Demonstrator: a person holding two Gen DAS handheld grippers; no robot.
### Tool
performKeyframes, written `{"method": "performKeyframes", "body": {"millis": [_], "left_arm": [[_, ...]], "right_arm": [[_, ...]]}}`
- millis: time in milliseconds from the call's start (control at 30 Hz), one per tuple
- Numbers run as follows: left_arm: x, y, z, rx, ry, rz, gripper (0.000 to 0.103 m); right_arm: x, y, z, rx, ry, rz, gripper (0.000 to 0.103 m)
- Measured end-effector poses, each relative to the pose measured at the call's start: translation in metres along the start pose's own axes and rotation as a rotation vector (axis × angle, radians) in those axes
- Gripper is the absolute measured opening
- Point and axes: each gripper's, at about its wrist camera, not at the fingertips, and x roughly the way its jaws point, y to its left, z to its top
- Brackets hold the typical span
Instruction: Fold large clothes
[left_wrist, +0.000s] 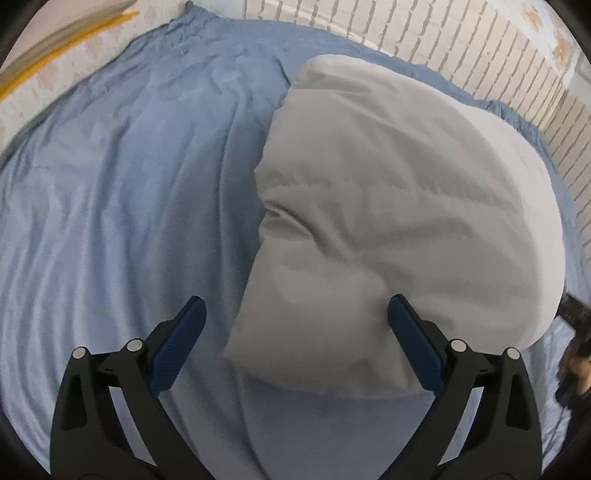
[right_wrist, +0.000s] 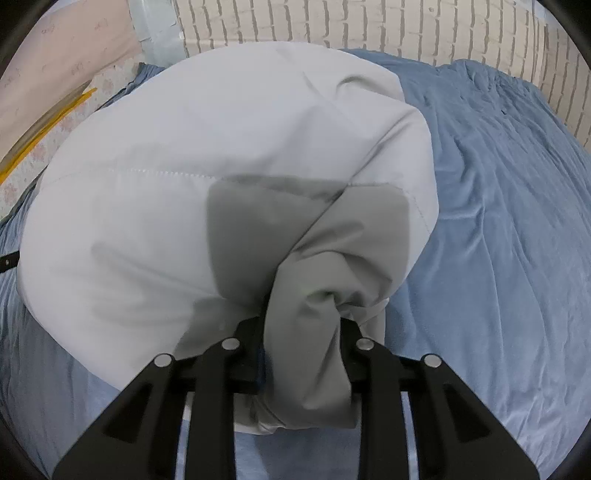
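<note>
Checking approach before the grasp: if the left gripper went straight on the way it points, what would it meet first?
Most likely the near corner of the white garment, which lies between the open fingers of the left gripper, on the blue sheet; depth is unclear.

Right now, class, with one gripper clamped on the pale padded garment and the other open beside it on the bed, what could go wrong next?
1. The right gripper pinches only a bunched corner of the pale grey padded garment; lifting may let the slick fabric slip out.
2. The left gripper stands open over the near edge, gripping nothing, so a one-sided pull could skew the fold.
3. Dragging may rumple the already wrinkled blue bedsheet.
</note>
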Motion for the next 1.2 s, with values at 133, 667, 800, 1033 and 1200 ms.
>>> {"method": "performKeyframes", "body": {"millis": [133, 667, 800, 1033, 1200], "left_arm": [[0.024, 0.001, 0.011, -0.037, 0.08, -0.092, 0.097], [0.041, -0.011, 0.027, 0.098, 0.095, -0.118, 0.091], [0.046, 0.01, 0.033, 0.112, 0.102, -0.115, 0.1], [0.061, 0.015, 0.048, 0.149, 0.137, -0.141, 0.099], [0.068, 0.012, 0.063, 0.155, 0.151, -0.195, 0.078]], "right_arm": [[0.0, -0.002, -0.002, 0.01, 0.005, 0.005, 0.029], [0.006, -0.013, 0.007, 0.03, 0.057, 0.042, 0.036], [0.009, -0.019, 0.012, 0.041, 0.085, 0.047, 0.044], [0.025, -0.044, 0.018, 0.179, 0.159, 0.148, 0.063], [0.032, -0.047, 0.022, 0.21, 0.19, 0.194, 0.066]]}}
